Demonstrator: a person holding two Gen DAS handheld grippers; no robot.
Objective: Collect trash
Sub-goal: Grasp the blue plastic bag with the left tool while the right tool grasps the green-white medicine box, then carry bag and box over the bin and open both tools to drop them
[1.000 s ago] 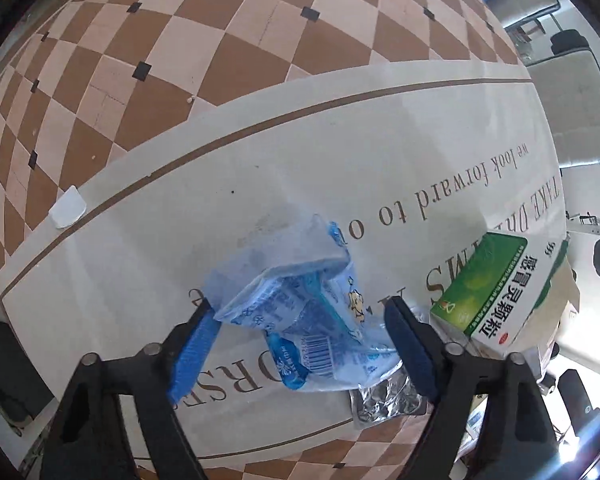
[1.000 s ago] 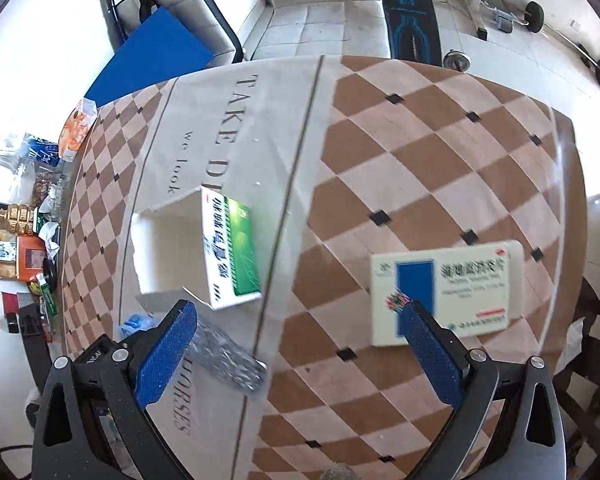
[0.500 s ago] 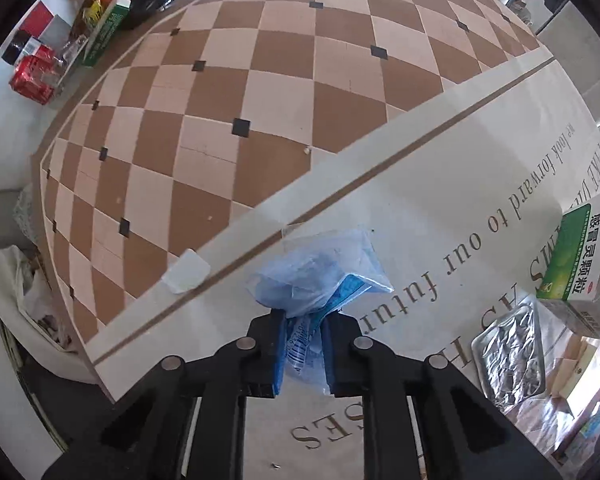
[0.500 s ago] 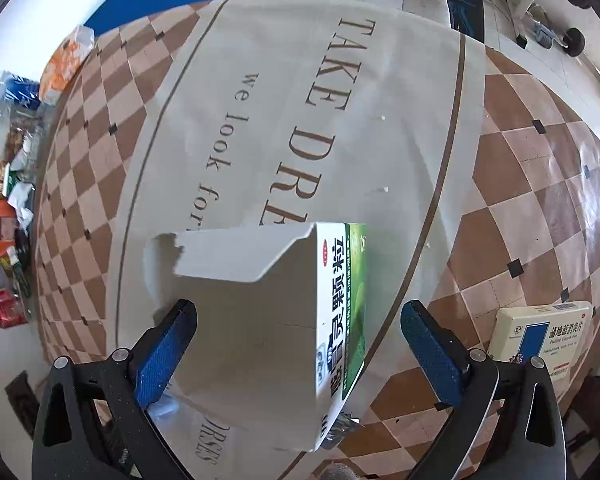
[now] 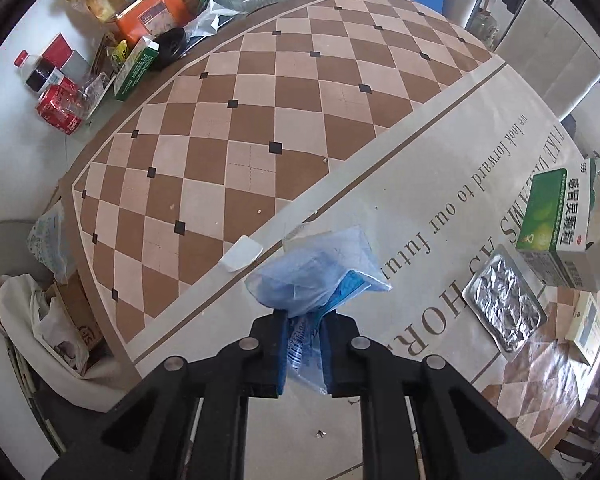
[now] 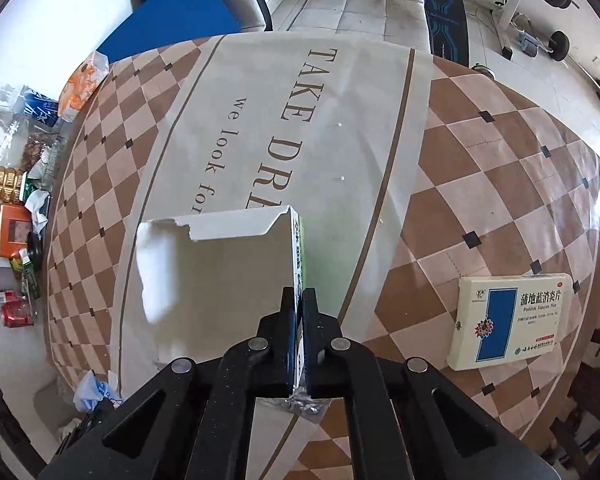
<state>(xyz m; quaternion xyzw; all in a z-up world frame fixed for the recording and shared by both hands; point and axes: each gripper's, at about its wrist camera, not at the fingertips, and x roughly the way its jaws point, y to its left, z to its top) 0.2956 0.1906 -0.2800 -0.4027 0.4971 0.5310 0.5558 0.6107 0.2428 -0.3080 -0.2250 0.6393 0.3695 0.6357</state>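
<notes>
My left gripper is shut on a crumpled blue plastic wrapper, which hangs above the cream band of the tablecloth. My right gripper is shut on the side wall of a torn-open green-and-white medicine box; the same box shows at the right of the left wrist view. A silver foil blister sheet lies flat beside that box. A cream-and-blue medicine box lies on the checkered cloth to the right. A small white scrap rests near the brown stripe.
Cartons, cans and bottles crowd the table's far edge. Bags and a cardboard box sit on the floor by the table's left side. Chairs stand beyond the table, and a blue mat lies by one.
My left gripper closed on the blue wrapper and lifted it off the cloth. My right gripper moved over the green-and-white box and closed on its wall.
</notes>
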